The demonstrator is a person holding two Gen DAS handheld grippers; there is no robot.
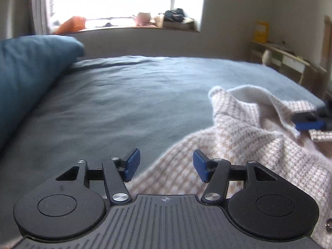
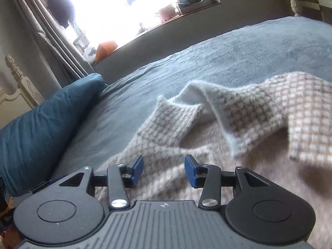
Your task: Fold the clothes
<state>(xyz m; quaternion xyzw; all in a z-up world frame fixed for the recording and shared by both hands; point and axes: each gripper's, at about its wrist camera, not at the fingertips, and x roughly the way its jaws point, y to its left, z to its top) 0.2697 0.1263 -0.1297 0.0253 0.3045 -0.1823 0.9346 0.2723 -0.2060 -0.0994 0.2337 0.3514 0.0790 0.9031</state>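
Both tools (image 1: 166,167) (image 2: 164,171) gaping empty, checked knit garment (image 2: 238,128), grey bedspread (image 1: 128,95), no legible writing

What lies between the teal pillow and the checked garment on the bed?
Only bare grey bedspread: both wrist views show nothing lying between the teal pillow and the checked garment.

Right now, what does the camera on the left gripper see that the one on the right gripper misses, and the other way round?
Only the left wrist view shows the left gripper, open over the bed's edge, the right gripper's blue tip by the garment, and a yellow box on a shelf. Only the right wrist view shows a carved bedpost and curtain. Both show the checked knit garment, grey bedcover, teal pillow and bright window.
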